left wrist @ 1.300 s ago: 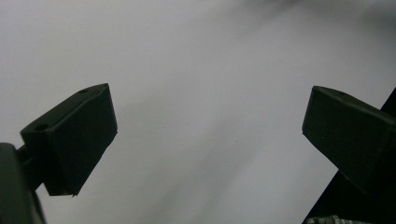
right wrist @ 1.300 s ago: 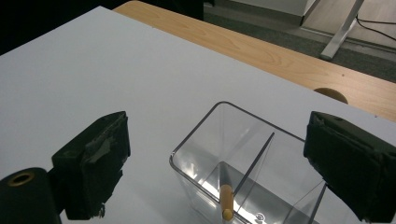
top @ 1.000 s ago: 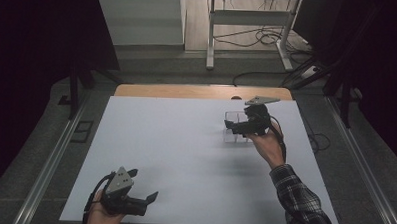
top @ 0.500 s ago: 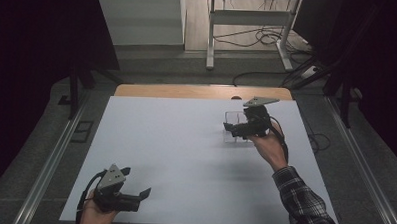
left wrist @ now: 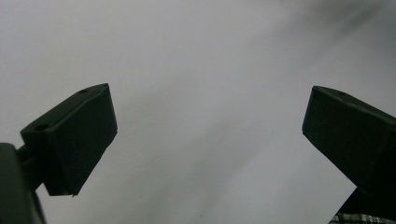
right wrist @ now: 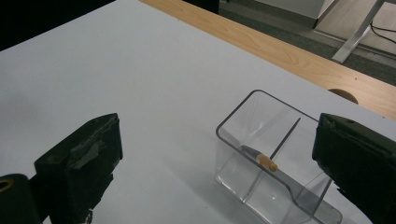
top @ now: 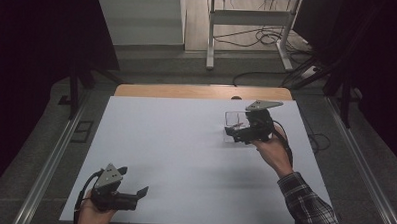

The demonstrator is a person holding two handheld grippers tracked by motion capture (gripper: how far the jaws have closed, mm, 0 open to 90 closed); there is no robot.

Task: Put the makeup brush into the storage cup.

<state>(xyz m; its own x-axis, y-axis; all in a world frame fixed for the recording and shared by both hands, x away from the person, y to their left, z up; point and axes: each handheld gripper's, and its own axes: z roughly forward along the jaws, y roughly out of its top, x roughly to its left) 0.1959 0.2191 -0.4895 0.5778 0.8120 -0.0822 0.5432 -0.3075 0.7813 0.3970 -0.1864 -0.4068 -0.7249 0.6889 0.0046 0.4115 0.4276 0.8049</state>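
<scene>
A clear plastic box point(right wrist: 261, 135) stands on the white table point(right wrist: 116, 74). Inside it lies a thin dark stick with an orange end point(right wrist: 267, 162). My right gripper point(right wrist: 217, 140) is open wide, and the box sits just ahead, close to its right jaw and not between the jaws. From above, the right gripper point(top: 234, 133) hovers at the near side of the clear box point(top: 235, 118) at the table's back right. My left gripper point(top: 132, 182) is held open and holds nothing at the front left edge. In its own view the left gripper point(left wrist: 208, 116) faces bare white tabletop.
A wooden strip point(top: 202, 91) runs along the table's far edge, with a round hole point(right wrist: 343, 94) near the box. A metal stand point(top: 249, 23) and cables lie on the floor beyond. A plaid sleeve point(top: 308, 206) comes in at the lower right.
My left gripper has slid a little to the left along the front edge. The right gripper has barely moved beside the box.
</scene>
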